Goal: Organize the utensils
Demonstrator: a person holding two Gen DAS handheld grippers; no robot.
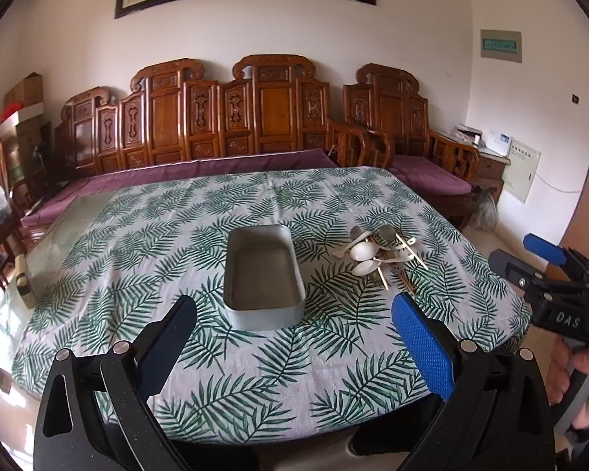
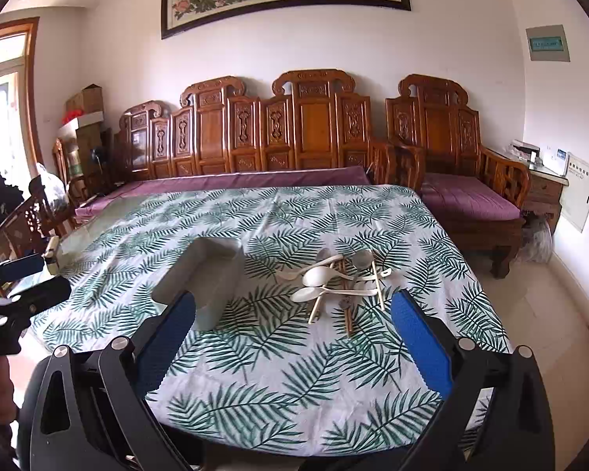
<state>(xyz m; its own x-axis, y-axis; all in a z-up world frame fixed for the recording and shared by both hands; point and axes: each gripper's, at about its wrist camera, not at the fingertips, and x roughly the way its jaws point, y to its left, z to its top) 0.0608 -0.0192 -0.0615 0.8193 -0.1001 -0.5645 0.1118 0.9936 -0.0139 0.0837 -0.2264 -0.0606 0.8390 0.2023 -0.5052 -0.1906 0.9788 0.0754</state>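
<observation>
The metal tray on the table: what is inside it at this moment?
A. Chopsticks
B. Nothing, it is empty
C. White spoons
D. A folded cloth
B. The left wrist view shows the bare bottom of the metal tray, while the pile of utensils lies on the tablecloth to its right.

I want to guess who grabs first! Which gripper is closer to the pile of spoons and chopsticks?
Right, probably. The right gripper is open just before the utensil pile. The left gripper is open before the metal tin, with the pile off to its right.
</observation>
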